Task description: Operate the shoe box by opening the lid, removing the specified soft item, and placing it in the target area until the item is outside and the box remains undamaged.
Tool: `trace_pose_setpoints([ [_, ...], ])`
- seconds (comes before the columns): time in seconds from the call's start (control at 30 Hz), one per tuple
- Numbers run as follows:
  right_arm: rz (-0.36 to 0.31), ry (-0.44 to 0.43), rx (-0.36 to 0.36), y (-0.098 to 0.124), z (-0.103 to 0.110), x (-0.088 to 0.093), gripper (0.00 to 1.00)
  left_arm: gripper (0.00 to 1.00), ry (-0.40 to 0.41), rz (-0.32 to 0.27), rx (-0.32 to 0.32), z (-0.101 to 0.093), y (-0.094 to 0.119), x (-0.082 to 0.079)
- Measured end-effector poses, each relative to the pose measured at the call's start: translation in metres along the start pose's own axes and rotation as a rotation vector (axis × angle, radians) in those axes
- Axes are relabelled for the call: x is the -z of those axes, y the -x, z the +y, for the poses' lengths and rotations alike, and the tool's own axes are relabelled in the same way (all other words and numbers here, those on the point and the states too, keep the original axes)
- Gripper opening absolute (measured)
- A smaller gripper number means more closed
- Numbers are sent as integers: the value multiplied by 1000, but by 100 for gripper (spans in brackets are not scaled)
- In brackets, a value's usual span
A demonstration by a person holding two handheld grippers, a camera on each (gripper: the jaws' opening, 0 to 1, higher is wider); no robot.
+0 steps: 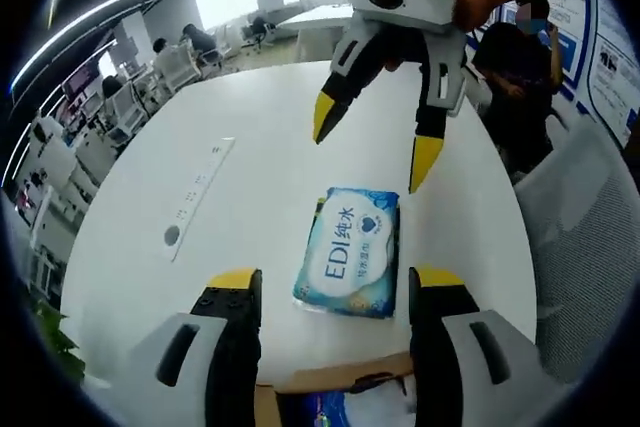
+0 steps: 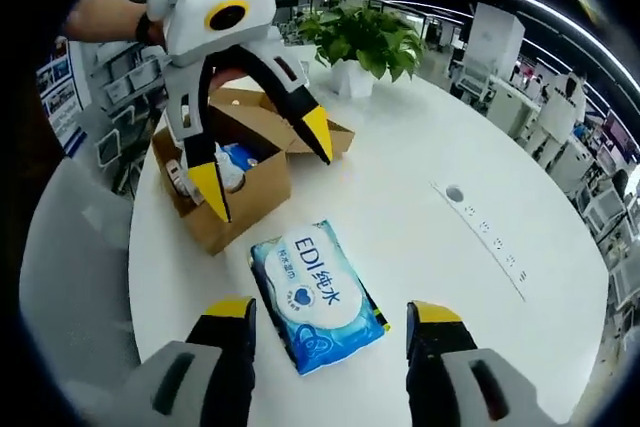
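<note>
both your tongs point(image 1: 332, 292) point(image 2: 326, 322) hang open and empty; leave the wipes pack point(image 2: 317, 294) mid-table point(image 2: 420, 177), clear of the box point(image 2: 235, 192).

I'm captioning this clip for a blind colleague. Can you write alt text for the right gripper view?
A blue wet-wipes pack lies flat on a round white table, just beyond the open right hand-held gripper. The left hand-held gripper, also open, hangs above an opened cardboard shoe box with items still inside, and a potted plant stands behind.
</note>
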State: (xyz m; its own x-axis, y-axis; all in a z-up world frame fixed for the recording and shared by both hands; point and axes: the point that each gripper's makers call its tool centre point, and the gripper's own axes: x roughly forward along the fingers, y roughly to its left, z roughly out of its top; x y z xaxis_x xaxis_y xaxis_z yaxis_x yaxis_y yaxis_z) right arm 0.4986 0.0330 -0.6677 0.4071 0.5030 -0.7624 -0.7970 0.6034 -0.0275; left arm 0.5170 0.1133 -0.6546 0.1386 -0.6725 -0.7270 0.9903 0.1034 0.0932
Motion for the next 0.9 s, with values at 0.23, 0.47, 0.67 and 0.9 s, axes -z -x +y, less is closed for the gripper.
trace_pose_setpoints([
  [0.23, -95, -95, 5, 4, 12, -15, 58, 60, 62, -40, -28, -7, 24, 2],
  [0.47, -153, -155, 8, 7, 24, -24, 59, 61, 142, -100, -76, -7, 46, 4],
  [0.67, -230, -242, 6, 9, 35, -36, 60, 60, 190, -119, -111, -11, 65, 21],
  [0.9, -278, -296, 8, 10, 52, -43, 60, 62, 297, -185, -171, -8, 93, 41],
])
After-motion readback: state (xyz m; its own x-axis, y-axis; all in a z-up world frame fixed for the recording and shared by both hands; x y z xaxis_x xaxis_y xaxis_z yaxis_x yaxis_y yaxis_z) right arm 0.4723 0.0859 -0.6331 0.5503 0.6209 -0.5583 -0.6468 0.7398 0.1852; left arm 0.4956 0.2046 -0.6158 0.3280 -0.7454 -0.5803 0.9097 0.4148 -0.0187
